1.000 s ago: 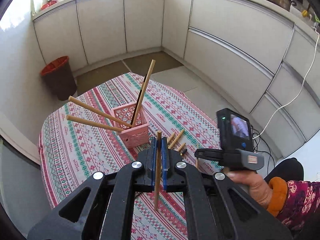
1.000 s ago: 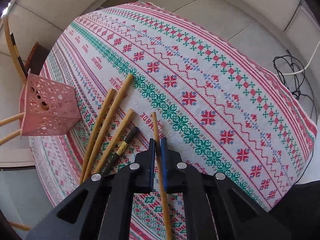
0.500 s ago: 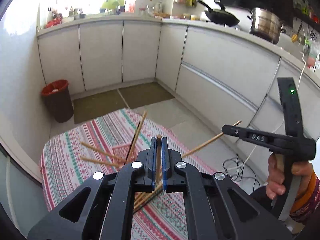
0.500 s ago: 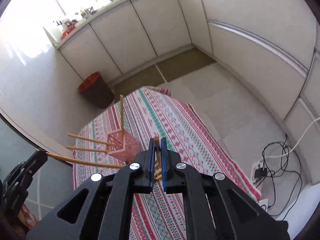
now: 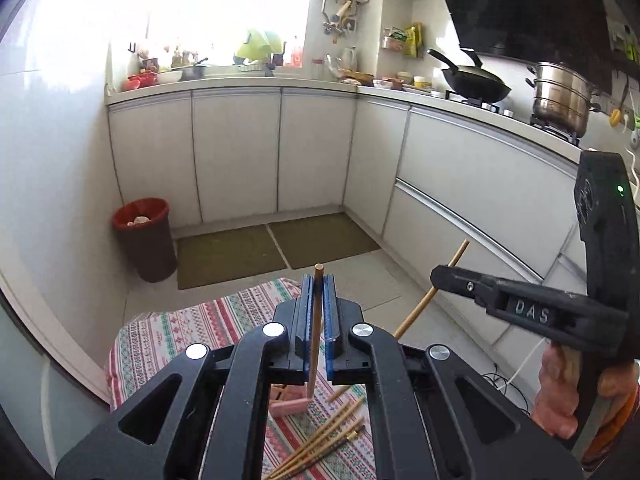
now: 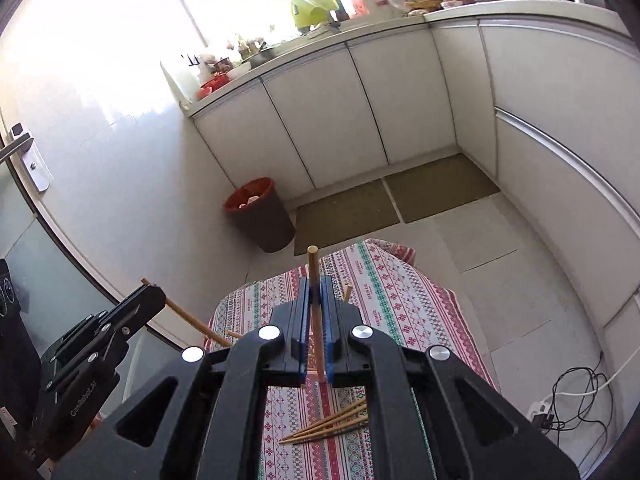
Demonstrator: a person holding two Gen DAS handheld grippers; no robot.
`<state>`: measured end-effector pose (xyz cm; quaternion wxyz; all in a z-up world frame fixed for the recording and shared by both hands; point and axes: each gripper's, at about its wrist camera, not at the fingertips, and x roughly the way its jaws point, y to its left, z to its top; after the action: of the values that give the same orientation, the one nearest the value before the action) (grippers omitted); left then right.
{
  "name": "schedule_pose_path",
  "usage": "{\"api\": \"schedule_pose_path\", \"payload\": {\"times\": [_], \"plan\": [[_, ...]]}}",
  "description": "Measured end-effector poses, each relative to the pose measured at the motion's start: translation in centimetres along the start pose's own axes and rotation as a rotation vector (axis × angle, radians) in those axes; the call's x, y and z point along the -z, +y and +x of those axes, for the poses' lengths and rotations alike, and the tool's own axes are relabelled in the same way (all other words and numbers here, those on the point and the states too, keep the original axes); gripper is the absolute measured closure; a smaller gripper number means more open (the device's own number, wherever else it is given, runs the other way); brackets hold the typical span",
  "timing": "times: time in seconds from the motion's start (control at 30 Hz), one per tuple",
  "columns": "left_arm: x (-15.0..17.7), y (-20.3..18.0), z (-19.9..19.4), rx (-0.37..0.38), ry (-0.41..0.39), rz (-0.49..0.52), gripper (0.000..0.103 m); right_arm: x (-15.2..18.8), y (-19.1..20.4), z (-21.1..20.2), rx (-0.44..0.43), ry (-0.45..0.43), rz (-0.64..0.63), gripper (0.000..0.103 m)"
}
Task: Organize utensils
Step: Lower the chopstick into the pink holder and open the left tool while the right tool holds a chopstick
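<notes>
My left gripper is shut on a wooden chopstick, held upright high above the table. My right gripper is shut on another wooden chopstick, also upright and high. Each gripper shows in the other's view: the right one with its chopstick slanting, the left one at lower left. The pink utensil holder is mostly hidden under my left gripper. Several loose chopsticks lie on the patterned tablecloth, also seen in the right wrist view.
A red-rimmed bin stands on the floor by the white cabinets. Two floor mats lie beyond the table. A wok and a steel pot sit on the stove. Cables lie on the floor at right.
Both grippers have lifted their chopsticks well up from the table and tilted toward level, so the kitchen fills both views. The holder has dropped out of sight beneath my left gripper.
</notes>
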<state>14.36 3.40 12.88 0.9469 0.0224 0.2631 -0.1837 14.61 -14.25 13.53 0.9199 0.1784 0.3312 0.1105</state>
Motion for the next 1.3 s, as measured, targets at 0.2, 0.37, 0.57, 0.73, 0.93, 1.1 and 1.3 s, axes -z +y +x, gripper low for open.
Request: {"api": "schedule_pose_path", "payload": {"times": [0.2, 0.37, 0.57, 0.73, 0.93, 1.1, 1.3], "plan": [[-0.6, 1.1, 3.4, -0.061, 0.021, 0.000, 0.099, -0.1, 0.7, 4.2, 0.006, 0.032, -0.020, 0.097], [0.5, 2.8, 6.3, -0.079, 0.061, -0.034, 0.099, 0.6, 0.3, 7.9, 0.031, 0.074, -0.026, 0.097], [2.4, 4.3, 8.6, -0.064, 0.115, -0.074, 0.087, 2.1, 0.1, 10.1, 0.039, 0.065, -0.050, 0.097], [2.2, 4.9, 7.3, -0.080, 0.085, -0.088, 0.082, 2.7, 0.6, 10.7, 0.046, 0.041, -0.094, 0.097], [2.2, 4.2, 6.7, -0.122, 0.096, -0.068, 0.075, 3.3, 0.2, 10.3, 0.077, 0.057, -0.096, 0.088], [2.3, 3.7, 5.3, -0.158, 0.080, -0.067, 0.054, 4.2, -1.0, 9.1, 0.122, 0.059, -0.081, 0.050], [2.6, 2.1, 3.5, -0.158, 0.053, -0.059, 0.029, 5.9, -3.2, 7.4, 0.167, 0.071, -0.046, 0.026]]}}
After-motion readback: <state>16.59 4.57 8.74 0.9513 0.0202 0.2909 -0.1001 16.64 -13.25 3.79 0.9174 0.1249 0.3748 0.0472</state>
